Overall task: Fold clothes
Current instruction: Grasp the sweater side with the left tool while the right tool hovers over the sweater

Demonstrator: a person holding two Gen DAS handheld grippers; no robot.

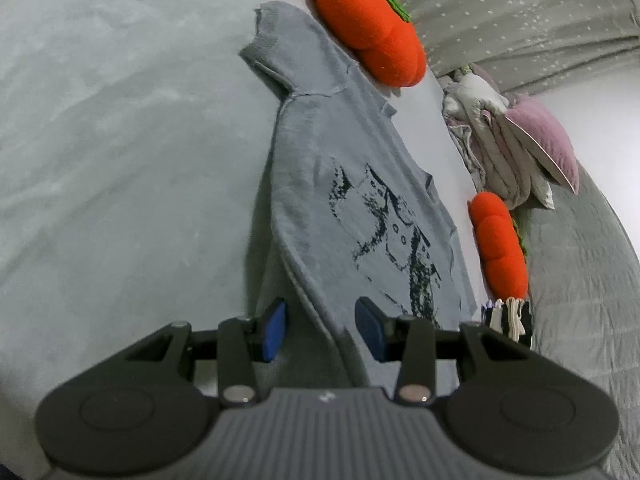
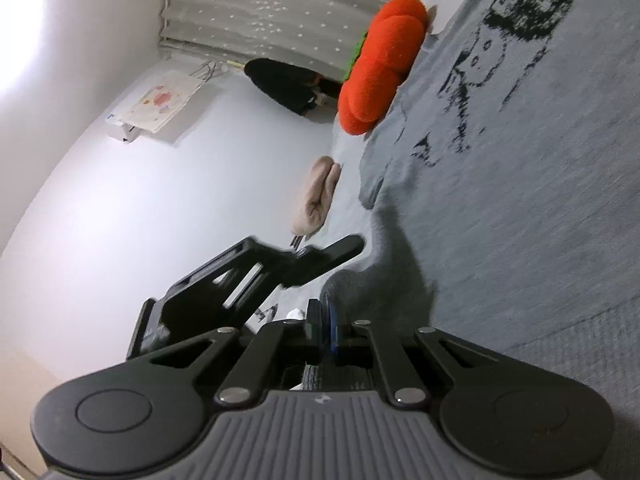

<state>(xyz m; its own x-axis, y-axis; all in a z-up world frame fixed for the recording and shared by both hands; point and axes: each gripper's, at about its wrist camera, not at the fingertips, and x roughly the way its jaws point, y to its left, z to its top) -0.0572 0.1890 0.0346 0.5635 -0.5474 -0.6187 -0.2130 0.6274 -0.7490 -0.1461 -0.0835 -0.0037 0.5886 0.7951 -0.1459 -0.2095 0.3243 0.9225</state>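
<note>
Surface: a bed [image 1: 100, 128] with a pale grey cover carries everything seen.
Garment: a grey T-shirt [image 1: 320, 148] with a dark printed figure lies on the bed, one short sleeve toward the far end; its near hem edge runs between the left tongs' pads.
Left tongs [image 1: 321, 330]: jaws partly open, blue pads standing either side of the shirt's near edge; neither pad visibly presses the cloth.
Right tongs [image 2: 327, 330]: jaws closed, pads together; a raised fold of the grey shirt [image 2: 500, 200] sits just ahead of them, but whether cloth is caught between the pads cannot be told.
Other tongs in right view: the left tongs' black frame [image 2: 256, 276] appears beside the shirt edge.
Surroundings: two orange plush cushions [image 1: 368, 24] beside the shirt; a pile of bedding [image 1: 504, 152] and a grey curtain [image 1: 520, 12] beyond.
</note>
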